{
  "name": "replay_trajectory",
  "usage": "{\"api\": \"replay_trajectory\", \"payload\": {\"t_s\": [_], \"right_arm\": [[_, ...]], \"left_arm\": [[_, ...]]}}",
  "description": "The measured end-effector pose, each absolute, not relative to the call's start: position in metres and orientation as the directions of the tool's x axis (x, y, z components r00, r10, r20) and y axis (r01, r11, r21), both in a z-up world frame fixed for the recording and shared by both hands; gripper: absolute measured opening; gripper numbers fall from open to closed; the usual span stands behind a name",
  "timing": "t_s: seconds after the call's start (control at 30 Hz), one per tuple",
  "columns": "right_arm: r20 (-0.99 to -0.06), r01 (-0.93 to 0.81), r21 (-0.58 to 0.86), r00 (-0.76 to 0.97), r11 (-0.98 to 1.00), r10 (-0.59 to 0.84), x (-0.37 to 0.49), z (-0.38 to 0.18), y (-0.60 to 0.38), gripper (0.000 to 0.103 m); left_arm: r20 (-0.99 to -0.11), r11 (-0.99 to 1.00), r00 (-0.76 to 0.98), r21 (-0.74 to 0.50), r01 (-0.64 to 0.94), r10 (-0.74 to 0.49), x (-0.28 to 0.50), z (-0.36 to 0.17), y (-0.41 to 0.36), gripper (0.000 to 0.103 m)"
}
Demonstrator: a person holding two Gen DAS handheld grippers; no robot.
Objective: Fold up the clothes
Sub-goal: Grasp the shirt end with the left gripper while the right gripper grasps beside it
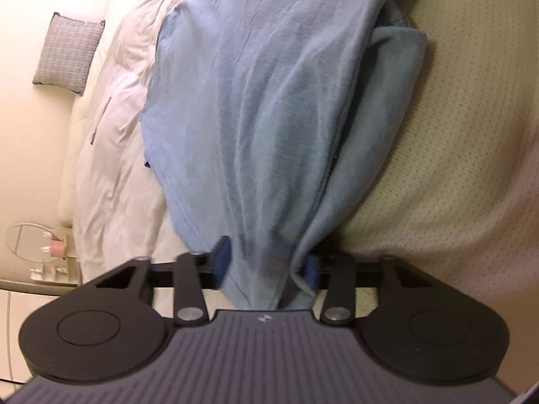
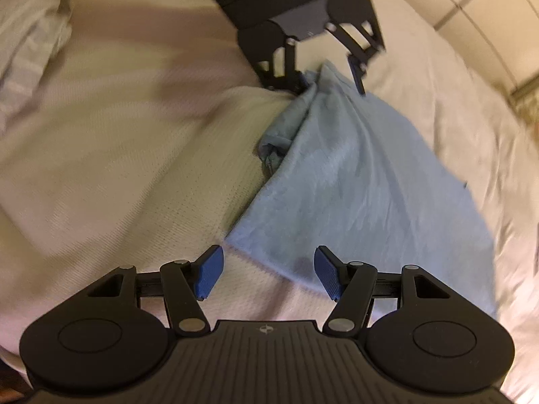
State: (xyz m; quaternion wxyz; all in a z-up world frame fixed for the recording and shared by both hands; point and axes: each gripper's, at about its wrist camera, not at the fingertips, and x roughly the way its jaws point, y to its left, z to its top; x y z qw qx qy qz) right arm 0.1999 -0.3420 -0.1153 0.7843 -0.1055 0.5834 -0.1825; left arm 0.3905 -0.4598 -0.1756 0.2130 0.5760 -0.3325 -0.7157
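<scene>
A light blue garment lies spread over a bed, one side folded under along its right edge. My left gripper is shut on a bunched end of the cloth, which fills the gap between its blue pads. In the right wrist view the same blue garment runs away from me to the left gripper, which pinches its far end. My right gripper hangs open just above the garment's near corner, its blue pads on either side of the hem with no cloth pressed between them.
The bed carries a cream textured blanket and a white duvet. A grey cushion lies on the floor beside it. A small round table with bottles stands by the bed. A white pillow sits at the far left.
</scene>
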Motion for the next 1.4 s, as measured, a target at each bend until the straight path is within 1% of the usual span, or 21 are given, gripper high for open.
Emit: {"api": "replay_trajectory", "payload": {"t_s": [0.03,0.1,0.2,0.27,0.3,0.33,0.37,0.4,0.43,0.63,0.87,0.93,1.03,1.13,1.2,1.3,1.4], "right_arm": [[-0.873,0.157,-0.385,0.257,0.909,-0.414,0.202,-0.117,-0.342,0.062],[-0.867,0.156,-0.393,0.265,0.906,-0.422,0.204,-0.120,-0.343,0.061],[-0.855,0.164,-0.403,0.283,0.900,-0.435,0.204,-0.118,-0.349,0.054],[-0.849,0.170,-0.409,0.289,0.896,-0.442,0.205,-0.116,-0.354,0.044],[-0.850,0.173,-0.410,0.285,0.896,-0.444,0.204,-0.116,-0.358,0.043],[-0.856,0.179,-0.399,0.280,0.899,-0.435,0.204,-0.116,-0.361,0.036],[-0.864,0.187,-0.381,0.276,0.906,-0.421,0.204,-0.115,-0.365,0.019],[-0.872,0.194,-0.360,0.279,0.912,-0.403,0.203,-0.113,-0.368,0.008],[-0.877,0.199,-0.337,0.288,0.920,-0.384,0.202,-0.111,-0.369,0.004],[-0.884,0.240,-0.230,0.354,0.943,-0.306,0.191,-0.084,-0.363,0.006],[-0.879,0.243,-0.143,0.415,0.959,-0.236,0.172,-0.052,-0.356,0.006],[-0.872,0.261,-0.105,0.441,0.960,-0.215,0.164,-0.044,-0.360,0.006],[-0.844,0.355,-0.049,0.485,0.934,-0.228,0.145,-0.026,-0.386,0.005],[-0.801,0.485,0.039,0.538,0.874,-0.263,0.110,0.002,-0.427,0.005],[-0.767,0.580,0.125,0.572,0.805,-0.292,0.079,0.018,-0.464,0.005],[-0.725,0.686,0.243,0.598,0.686,-0.341,0.025,0.026,-0.524,0.005],[-0.700,0.738,0.372,0.621,0.563,-0.352,-0.030,0.015,-0.582,0.005]], "left_arm": [[-0.693,-0.701,-0.241,0.710,-0.063,-0.680,0.390,-0.175,-0.461,0.014],[-0.703,-0.718,-0.237,0.696,-0.030,-0.671,0.388,-0.173,-0.463,0.010],[-0.709,-0.730,-0.235,0.684,-0.002,-0.665,0.384,-0.168,-0.465,0.008],[-0.721,-0.741,-0.229,0.672,0.005,-0.655,0.383,-0.165,-0.466,0.007],[-0.726,-0.746,-0.226,0.666,0.006,-0.649,0.383,-0.164,-0.467,0.007],[-0.732,-0.752,-0.223,0.659,0.006,-0.644,0.383,-0.163,-0.467,0.007],[-0.737,-0.757,-0.220,0.654,0.008,-0.639,0.383,-0.161,-0.466,0.006],[-0.742,-0.762,-0.216,0.648,0.012,-0.634,0.383,-0.157,-0.466,0.006],[-0.747,-0.767,-0.213,0.642,0.016,-0.630,0.383,-0.154,-0.465,0.006],[-0.767,-0.782,-0.199,0.623,0.002,-0.611,0.382,-0.124,-0.459,0.005],[-0.823,-0.827,-0.157,0.560,-0.058,-0.546,0.376,-0.084,-0.449,0.005],[-0.827,-0.829,-0.139,0.557,-0.060,-0.545,0.370,-0.071,-0.458,0.005],[-0.821,-0.823,-0.118,0.566,-0.050,-0.558,0.349,-0.046,-0.491,0.005],[-0.821,-0.821,-0.094,0.569,-0.042,-0.564,0.315,-0.025,-0.539,0.005],[-0.841,-0.842,-0.065,0.539,-0.018,-0.537,0.286,-0.015,-0.579,0.006],[-0.855,-0.856,-0.065,0.517,-0.021,-0.515,0.240,-0.014,-0.633,0.006],[-0.870,-0.870,-0.072,0.491,-0.051,-0.487,0.197,-0.027,-0.685,0.006]]}}
